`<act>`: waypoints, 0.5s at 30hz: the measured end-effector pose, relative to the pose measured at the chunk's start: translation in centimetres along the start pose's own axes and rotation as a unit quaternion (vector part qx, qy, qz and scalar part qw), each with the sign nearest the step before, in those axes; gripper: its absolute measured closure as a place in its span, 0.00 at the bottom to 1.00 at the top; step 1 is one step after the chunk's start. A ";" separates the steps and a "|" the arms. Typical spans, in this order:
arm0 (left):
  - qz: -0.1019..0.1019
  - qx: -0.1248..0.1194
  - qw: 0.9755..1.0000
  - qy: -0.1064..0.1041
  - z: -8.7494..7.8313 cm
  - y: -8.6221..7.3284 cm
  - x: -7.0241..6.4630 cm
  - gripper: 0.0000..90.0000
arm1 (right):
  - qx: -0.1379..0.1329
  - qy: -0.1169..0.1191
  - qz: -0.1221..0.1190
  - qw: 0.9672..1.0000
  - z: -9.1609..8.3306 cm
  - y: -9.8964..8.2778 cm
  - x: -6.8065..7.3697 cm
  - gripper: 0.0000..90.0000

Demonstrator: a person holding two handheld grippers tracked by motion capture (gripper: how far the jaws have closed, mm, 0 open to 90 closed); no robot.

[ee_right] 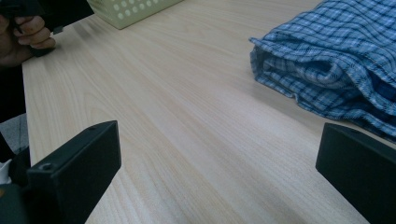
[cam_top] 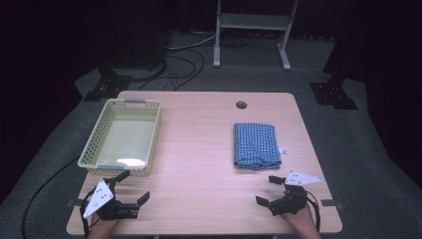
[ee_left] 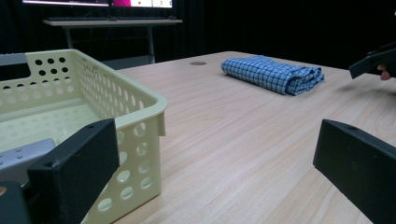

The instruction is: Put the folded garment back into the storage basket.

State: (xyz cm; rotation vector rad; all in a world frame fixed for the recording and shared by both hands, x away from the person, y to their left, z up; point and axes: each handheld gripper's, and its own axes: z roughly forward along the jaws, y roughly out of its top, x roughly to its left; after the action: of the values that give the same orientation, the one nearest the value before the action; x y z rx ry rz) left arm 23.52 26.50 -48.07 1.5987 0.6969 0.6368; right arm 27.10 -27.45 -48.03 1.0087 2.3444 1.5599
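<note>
A lab or test room is shown. A light wooden tabletop (cam_top: pixel 199 144) is set on grey carpet floor (cam_top: pixel 348 149), ringed by black curtains (cam_top: pixel 50 40). Black cables (cam_top: pixel 184 64) are laid on the floor, and a grey metal stand (cam_top: pixel 251 22) is seen behind.

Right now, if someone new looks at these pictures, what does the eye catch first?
The folded blue checked shirt on the table's right half stands out, with the empty cream perforated basket at the left. Near the front edge, the left tongs and right tongs rest open, holding nothing.
</note>
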 end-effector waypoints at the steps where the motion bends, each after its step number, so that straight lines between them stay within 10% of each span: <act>1: -0.002 -0.001 1.000 -0.001 0.0 0.0 0.0 0.00 | -0.001 0.000 0.000 1.000 0.0 0.0 0.0 0.00; 15: 0.006 -0.001 1.000 -0.001 0.0 0.0 -0.2 0.00 | 0.015 -0.003 -0.016 1.000 0.3 0.0 0.3 0.00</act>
State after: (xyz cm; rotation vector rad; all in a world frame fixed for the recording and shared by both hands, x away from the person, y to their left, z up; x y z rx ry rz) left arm 23.41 26.39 -48.08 1.6027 0.6864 0.6435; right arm 27.01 -27.06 -48.05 0.9765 2.3749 1.5118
